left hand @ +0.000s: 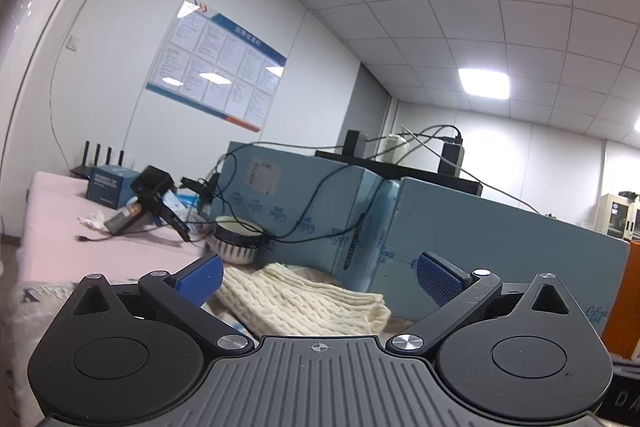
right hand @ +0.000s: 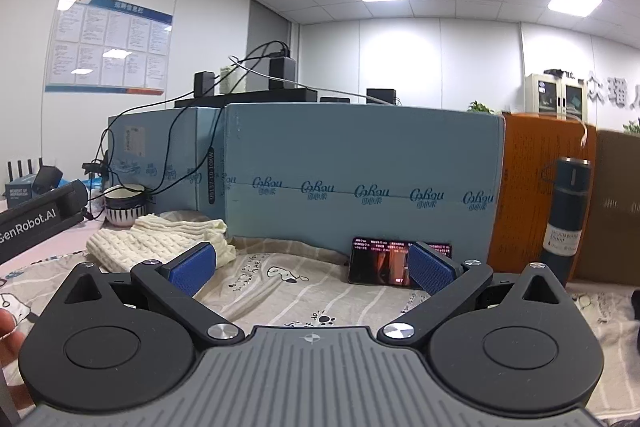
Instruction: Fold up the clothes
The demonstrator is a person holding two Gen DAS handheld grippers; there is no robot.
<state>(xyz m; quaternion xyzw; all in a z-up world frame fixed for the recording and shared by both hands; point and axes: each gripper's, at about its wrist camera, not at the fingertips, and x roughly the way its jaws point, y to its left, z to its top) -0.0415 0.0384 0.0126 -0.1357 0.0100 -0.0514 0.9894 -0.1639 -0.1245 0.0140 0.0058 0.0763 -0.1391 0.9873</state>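
Note:
A cream knitted garment (left hand: 304, 301) lies folded on the table, just ahead of my left gripper (left hand: 320, 279). That gripper is open and empty, raised a little above the cloth. In the right wrist view the same garment (right hand: 160, 239) lies at the left, beside the blue boxes. My right gripper (right hand: 310, 267) is open and empty, held above the patterned sheet (right hand: 280, 291), to the right of the garment. The body of the left gripper (right hand: 36, 223) shows at the left edge.
Large blue boxes (right hand: 360, 171) form a wall behind the work area, with cables and black devices on top. A striped bowl (left hand: 236, 239) stands by the garment. A phone (right hand: 380, 261) leans on the box. A dark bottle (right hand: 566, 219) stands at the right. Clutter (left hand: 132, 199) lies on the pink surface.

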